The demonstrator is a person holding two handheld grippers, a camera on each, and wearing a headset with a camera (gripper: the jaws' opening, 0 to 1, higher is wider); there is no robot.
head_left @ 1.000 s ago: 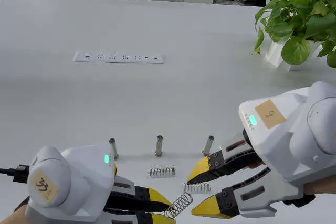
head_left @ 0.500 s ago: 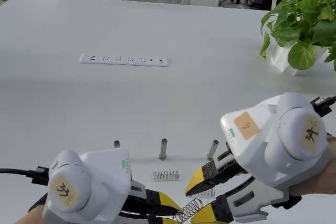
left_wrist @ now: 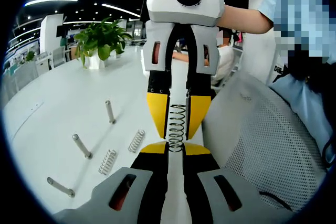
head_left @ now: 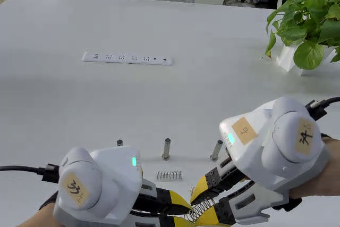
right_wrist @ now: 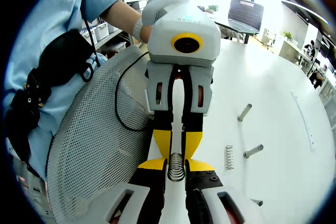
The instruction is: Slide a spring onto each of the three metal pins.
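Three metal pins stand upright in a row on the white table: left (head_left: 119, 143), middle (head_left: 166, 149), right (head_left: 216, 150). None carries a spring. My left gripper (head_left: 186, 212) is shut on one end of a spring (head_left: 203, 207), held in the air near the table's front edge. My right gripper (head_left: 197, 209) faces it tip to tip, and its yellow fingers (left_wrist: 157, 111) press both sides of the same spring (left_wrist: 177, 124). In the right gripper view the spring (right_wrist: 176, 167) shows end-on between my right gripper (right_wrist: 176, 163) tips. A loose spring (head_left: 169, 175) lies before the middle pin, a second (left_wrist: 136, 140) beside it.
A white power strip (head_left: 127, 58) lies far back on the table. A potted plant (head_left: 305, 14) stands at the back right. A mesh chair (left_wrist: 252, 124) and the person's body are just behind the table's front edge.
My right gripper has come left and narrowed from wide open onto the spring that the left gripper holds. The left gripper has risen slightly. The camera shifted a little.
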